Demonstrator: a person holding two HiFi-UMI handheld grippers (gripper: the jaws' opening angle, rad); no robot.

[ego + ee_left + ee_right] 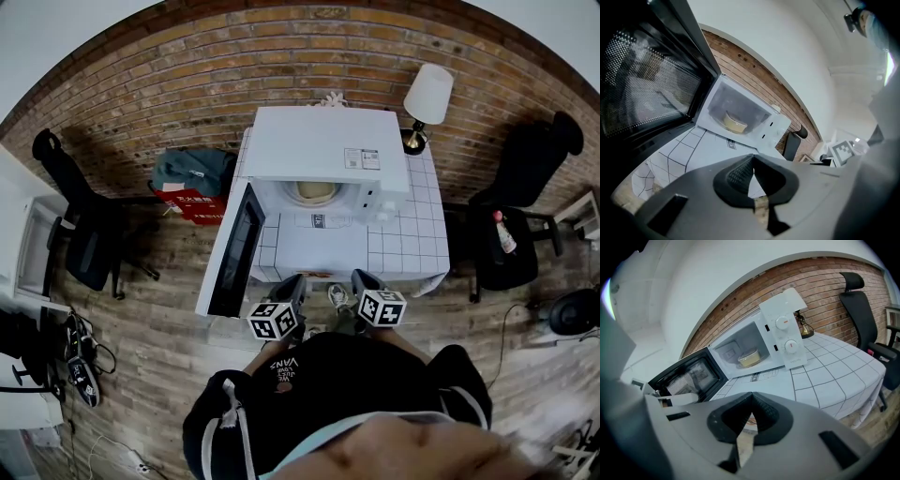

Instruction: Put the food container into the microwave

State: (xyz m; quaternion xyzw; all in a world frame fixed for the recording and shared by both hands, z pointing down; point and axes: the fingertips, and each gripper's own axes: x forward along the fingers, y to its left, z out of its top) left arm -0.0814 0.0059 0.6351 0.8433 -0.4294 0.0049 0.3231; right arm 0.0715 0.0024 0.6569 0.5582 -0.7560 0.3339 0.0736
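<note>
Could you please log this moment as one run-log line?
container: inside microwave | door: open | left gripper: shut, empty | right gripper: shut, empty

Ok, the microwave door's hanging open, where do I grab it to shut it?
Take the door by its free edge, the end nearest you, opposite the hinge at the microwave's left front. It stands upright as a thin panel, so the left gripper, now shut, could open and straddle that edge end-on.

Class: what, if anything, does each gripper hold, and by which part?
Nothing is held. The left gripper and the right gripper are both shut and empty; the food container sits inside the open microwave.
</note>
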